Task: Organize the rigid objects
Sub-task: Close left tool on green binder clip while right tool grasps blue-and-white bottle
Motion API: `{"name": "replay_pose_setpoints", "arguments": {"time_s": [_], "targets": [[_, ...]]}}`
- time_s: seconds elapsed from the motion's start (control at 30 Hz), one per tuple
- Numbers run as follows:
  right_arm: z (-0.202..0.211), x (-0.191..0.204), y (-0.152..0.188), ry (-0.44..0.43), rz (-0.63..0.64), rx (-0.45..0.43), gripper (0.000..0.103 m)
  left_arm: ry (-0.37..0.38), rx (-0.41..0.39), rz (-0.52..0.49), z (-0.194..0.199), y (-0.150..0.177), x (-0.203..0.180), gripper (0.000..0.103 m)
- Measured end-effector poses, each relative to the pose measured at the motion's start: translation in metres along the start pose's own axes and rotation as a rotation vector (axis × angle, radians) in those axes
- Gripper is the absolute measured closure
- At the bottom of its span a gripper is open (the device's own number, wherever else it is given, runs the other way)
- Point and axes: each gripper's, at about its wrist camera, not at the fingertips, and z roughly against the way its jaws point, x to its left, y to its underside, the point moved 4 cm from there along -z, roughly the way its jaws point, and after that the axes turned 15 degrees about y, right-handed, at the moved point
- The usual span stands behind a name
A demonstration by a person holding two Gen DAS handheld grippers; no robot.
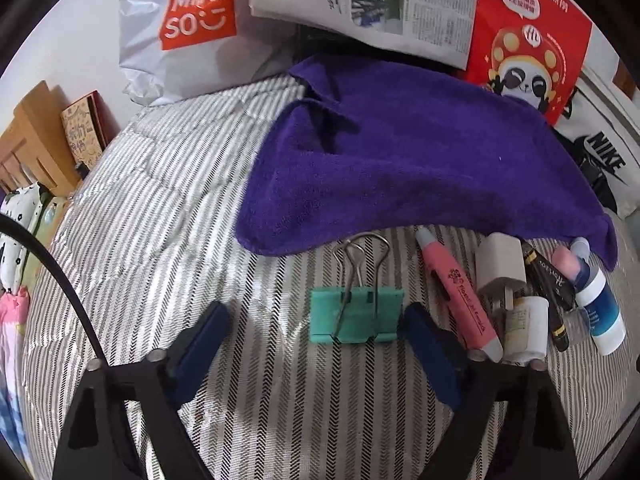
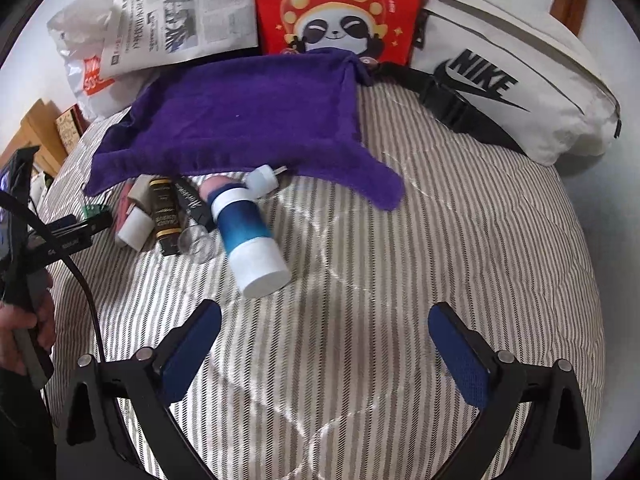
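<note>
The fingers (image 1: 208, 336) of the left gripper (image 1: 316, 340) stand spread around the green binder clip (image 1: 357, 314), light, stiff and best pinched across its flat body, while the right gripper (image 2: 325, 340) gapes empty.

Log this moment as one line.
left claw: open, straddling green binder clip | right claw: open, holding nothing, short of blue-white bottle | purple towel: flat on striped quilt

light: bright, even | shadows: soft | edges: fisheye-warped, dark vignette
</note>
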Motion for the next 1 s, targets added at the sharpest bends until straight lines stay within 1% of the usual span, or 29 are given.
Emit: {"name": "replay_pose_setpoints", "arguments": {"time_s": [0.07,0.13,0.17,0.2,0.23,0.27,0.33,0.4,0.5,0.6,0.7,0.73,0.77,0.8,0.83,0.87,0.9,0.93,1.0], "targets": [[-0.003,-0.004,-0.002,0.002,-0.012,0.001,0.007,0.001,-0.021,-0.002,0.004,0.001,-0.001,0.029],[-0.005,-0.006,-0.003,0.000,-0.027,0.007,0.008,0.011,-0.037,-0.020,0.006,0.001,-0.004,0.038],[-0.006,-0.007,-0.003,-0.006,-0.033,0.010,0.010,0.015,-0.044,-0.029,0.007,0.003,-0.006,0.046],[-0.007,-0.007,-0.004,-0.017,-0.042,0.009,0.011,0.021,-0.051,-0.039,0.009,0.004,-0.008,0.052],[-0.007,-0.007,-0.004,-0.029,-0.049,0.007,0.012,0.024,-0.058,-0.052,0.009,0.005,-0.011,0.054],[-0.007,-0.006,-0.005,-0.040,-0.056,0.004,0.013,0.031,-0.065,-0.062,0.009,0.005,-0.013,0.063],[-0.006,-0.004,-0.007,-0.052,-0.059,-0.007,0.013,0.017,-0.081,-0.073,0.008,0.007,-0.017,0.063],[-0.005,-0.001,-0.009,-0.052,-0.050,-0.020,0.014,0.010,-0.080,-0.078,0.008,0.005,-0.019,0.063],[-0.004,0.007,-0.012,-0.068,-0.029,-0.042,0.015,0.032,-0.082,-0.061,0.008,0.004,-0.016,0.063],[-0.008,0.020,-0.015,-0.101,0.005,-0.052,0.019,0.020,-0.081,-0.070,0.009,0.007,-0.016,0.062],[-0.016,0.039,-0.017,-0.141,0.050,-0.049,0.025,0.025,-0.082,-0.066,0.009,0.007,-0.017,0.062],[-0.019,0.044,-0.017,-0.147,0.066,-0.052,0.030,0.023,-0.082,-0.068,0.008,0.007,-0.018,0.062],[-0.023,0.049,-0.018,-0.146,0.085,-0.055,0.039,0.023,-0.081,-0.069,0.008,0.007,-0.018,0.062],[-0.028,0.053,-0.018,-0.138,0.105,-0.057,0.045,0.025,-0.081,-0.068,0.009,0.008,-0.017,0.062],[-0.033,0.057,-0.018,-0.131,0.119,-0.057,0.056,0.025,-0.081,-0.068,0.009,0.007,-0.017,0.062],[-0.038,0.059,-0.018,-0.139,0.128,-0.049,0.059,0.024,-0.081,-0.069,0.008,0.007,-0.018,0.062],[-0.043,0.061,-0.019,-0.147,0.131,-0.038,0.059,0.024,-0.081,-0.069,0.009,0.007,-0.017,0.062],[-0.043,0.062,-0.020,-0.145,0.131,-0.060,0.061,0.024,-0.082,-0.069,0.009,0.007,-0.017,0.062],[-0.045,0.065,-0.022,-0.144,0.142,-0.089,0.062,0.024,-0.082,-0.068,0.009,0.007,-0.017,0.062]]}}
